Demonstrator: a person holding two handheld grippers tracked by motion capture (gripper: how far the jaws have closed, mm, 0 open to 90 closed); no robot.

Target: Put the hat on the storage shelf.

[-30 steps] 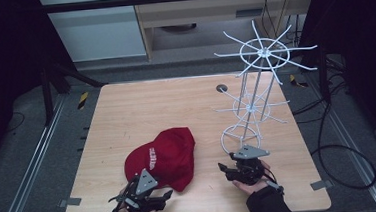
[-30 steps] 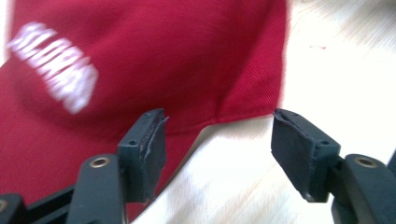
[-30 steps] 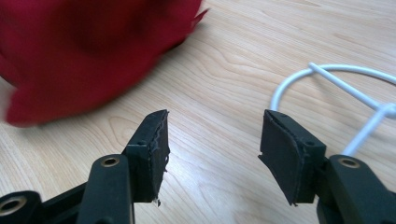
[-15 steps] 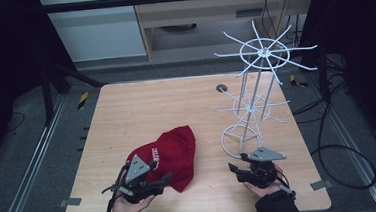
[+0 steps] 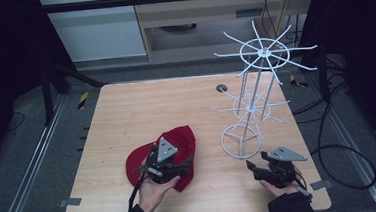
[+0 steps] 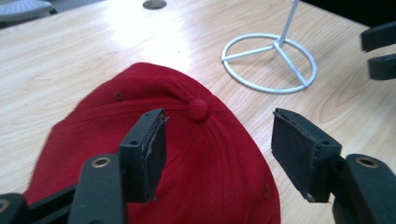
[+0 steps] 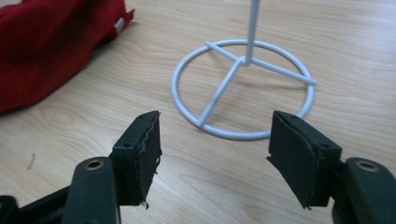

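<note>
A red cap (image 5: 152, 156) lies on the wooden table (image 5: 141, 109), front centre, its top button (image 6: 198, 108) facing up. My left gripper (image 5: 186, 162) hovers over the cap's crown (image 6: 187, 177), jaws open and apart from the cloth. A white wire rack (image 5: 254, 81) stands to the right on a ring base (image 6: 271, 63). My right gripper (image 5: 253, 164) sits low near the front edge, pointing at that base (image 7: 243, 88). Its jaws have just been opening and hold nothing. The cap's edge (image 7: 42, 46) lies off to its left.
A round hole (image 5: 221, 88) marks the table behind the rack. The rack's spokes (image 5: 292, 48) spread wide at two heights. Cables (image 5: 339, 150) lie on the floor right of the table. A cabinet (image 5: 194, 15) stands behind.
My left gripper has moved up and right from the front edge onto the cap. My right gripper has shifted right, away from the rack base, and its jaws have spread wider.
</note>
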